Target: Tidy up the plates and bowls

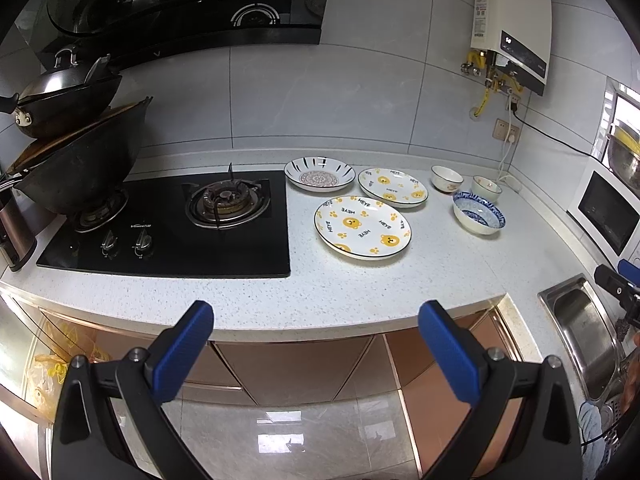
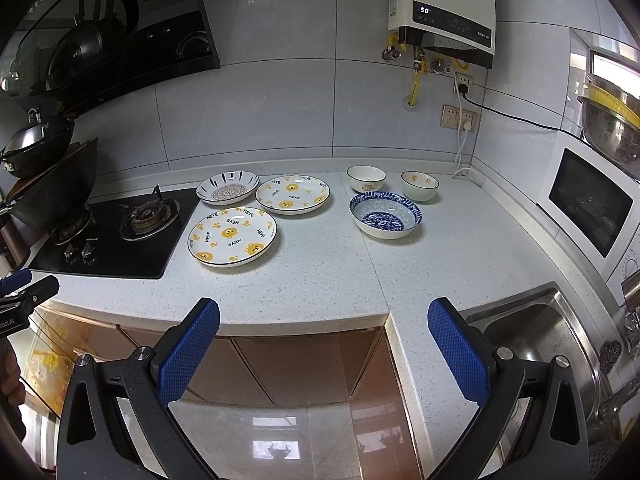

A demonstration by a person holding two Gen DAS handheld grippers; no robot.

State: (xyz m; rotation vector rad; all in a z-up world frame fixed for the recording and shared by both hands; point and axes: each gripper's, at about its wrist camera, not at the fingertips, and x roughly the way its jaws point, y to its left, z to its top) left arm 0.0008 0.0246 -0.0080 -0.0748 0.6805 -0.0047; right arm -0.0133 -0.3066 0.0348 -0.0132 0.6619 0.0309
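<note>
Three plates lie on the white counter (image 1: 360, 296): a near bear-print plate (image 1: 362, 227) (image 2: 232, 236), a far bear-print plate (image 1: 393, 187) (image 2: 293, 194), and a striped patterned plate (image 1: 319, 174) (image 2: 227, 187) beside the hob. To their right stand a blue-patterned bowl (image 1: 478, 213) (image 2: 385, 215) and two small white bowls (image 1: 447, 178) (image 2: 366, 178), (image 1: 486, 188) (image 2: 419, 185). My left gripper (image 1: 316, 320) is open, held before the counter's front edge with nothing between its fingers. My right gripper (image 2: 324, 316) is also open and empty, in front of the counter edge.
A black gas hob (image 1: 168, 224) with stacked woks (image 1: 76, 160) sits at the left. A steel sink (image 2: 532, 332) is at the right, a white microwave (image 2: 588, 204) behind it. A water heater (image 2: 444, 4) hangs on the tiled wall. Cabinet doors are below.
</note>
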